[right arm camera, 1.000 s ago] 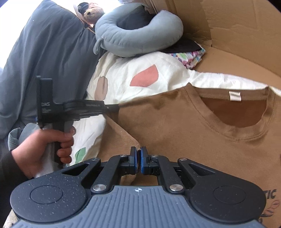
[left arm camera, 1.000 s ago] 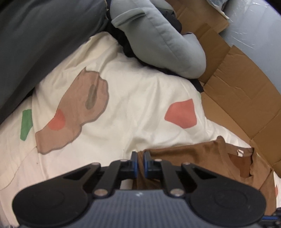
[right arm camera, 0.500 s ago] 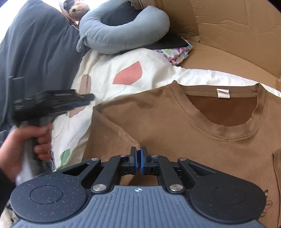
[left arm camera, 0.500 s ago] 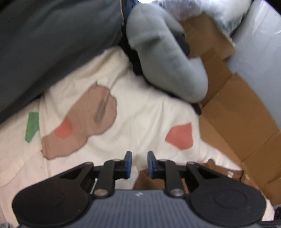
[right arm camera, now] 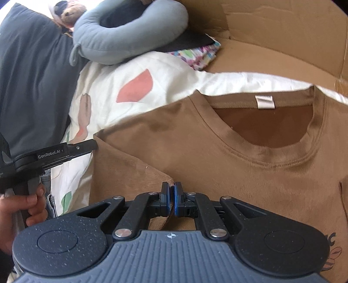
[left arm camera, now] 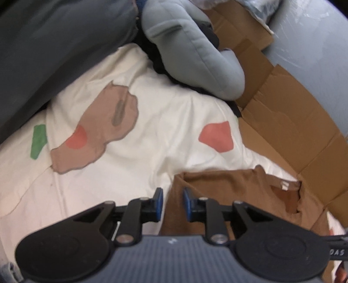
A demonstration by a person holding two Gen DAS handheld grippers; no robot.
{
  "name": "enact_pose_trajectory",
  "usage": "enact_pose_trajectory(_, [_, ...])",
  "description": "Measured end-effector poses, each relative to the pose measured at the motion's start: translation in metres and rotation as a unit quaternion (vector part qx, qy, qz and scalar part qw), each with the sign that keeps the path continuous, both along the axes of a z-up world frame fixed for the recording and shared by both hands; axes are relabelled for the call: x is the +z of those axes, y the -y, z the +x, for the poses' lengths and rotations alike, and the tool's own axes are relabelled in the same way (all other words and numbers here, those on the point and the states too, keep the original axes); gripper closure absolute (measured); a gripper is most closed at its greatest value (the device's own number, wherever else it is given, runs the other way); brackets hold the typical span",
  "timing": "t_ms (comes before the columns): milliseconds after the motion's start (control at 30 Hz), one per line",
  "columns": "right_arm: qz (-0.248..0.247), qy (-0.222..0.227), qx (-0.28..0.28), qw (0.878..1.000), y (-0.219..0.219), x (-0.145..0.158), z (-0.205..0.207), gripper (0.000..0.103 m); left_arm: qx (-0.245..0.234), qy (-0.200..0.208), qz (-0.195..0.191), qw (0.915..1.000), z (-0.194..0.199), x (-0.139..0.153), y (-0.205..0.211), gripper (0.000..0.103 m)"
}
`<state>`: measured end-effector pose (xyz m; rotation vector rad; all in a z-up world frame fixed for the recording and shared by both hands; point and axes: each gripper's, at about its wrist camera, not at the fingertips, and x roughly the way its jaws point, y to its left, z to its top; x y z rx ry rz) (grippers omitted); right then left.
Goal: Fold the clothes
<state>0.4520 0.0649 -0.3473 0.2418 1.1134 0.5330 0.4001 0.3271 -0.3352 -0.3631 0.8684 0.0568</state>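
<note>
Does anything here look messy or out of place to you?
Mostly the brown T-shirt: its left sleeve is folded in, with the fabric edge pinched in the right tool, so it lies half done. The cardboard beside the patterned bedsheet is creased and torn at its edges. Nothing is spilled.

We are in a home bedroom: a patterned white duvet [left arm camera: 174,122], a grey neck pillow [right arm camera: 130,32] and a teddy bear [right arm camera: 69,13].

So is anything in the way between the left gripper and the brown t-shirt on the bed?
Nothing visible. The left gripper hangs right over the folded left edge of the brown cotton t-shirt, its jaws opening with no cloth pressed between them. Only the white patterned bedsheet lies around it. The right gripper is already pinching a fold of it.
</note>
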Motion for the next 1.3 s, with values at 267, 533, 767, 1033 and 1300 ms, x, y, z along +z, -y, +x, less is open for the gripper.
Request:
enact_pose_trajectory(267, [-0.01, -0.027, -0.012, 1.0, 0.0, -0.019, 0.008, 0.101, 0.002, -0.01, 0.034, 0.9994, 0.014, -0.016, 0.006, 0.08])
enact_pose_trajectory(533, [-0.005, -0.047, -0.026, 0.999, 0.002, -0.04, 0.015, 0.102, -0.008, -0.018, 0.061, 0.9979, 0.018, -0.02, 0.01, 0.076])
enact_pose_trajectory(767, [0.017, -0.063, -0.023, 0.998, 0.013, -0.036, 0.02, 0.08, -0.013, -0.015, 0.071, 0.9973, -0.004, 0.006, 0.011, 0.075])
enact_pose_trajectory(1033, [-0.01, 0.002, 0.018, 1.0, 0.024, -0.002, 0.014, 0.061, 0.032, 0.005, 0.046, 0.9984, -0.068, 0.047, 0.004, 0.068])
enact_pose_trajectory(1300, [-0.029, 0.043, 0.094, 0.994, 0.016, 0.008, 0.003, 0.08, 0.13, -0.002, -0.02, 0.9914, -0.147, 0.038, 0.006, 0.067])
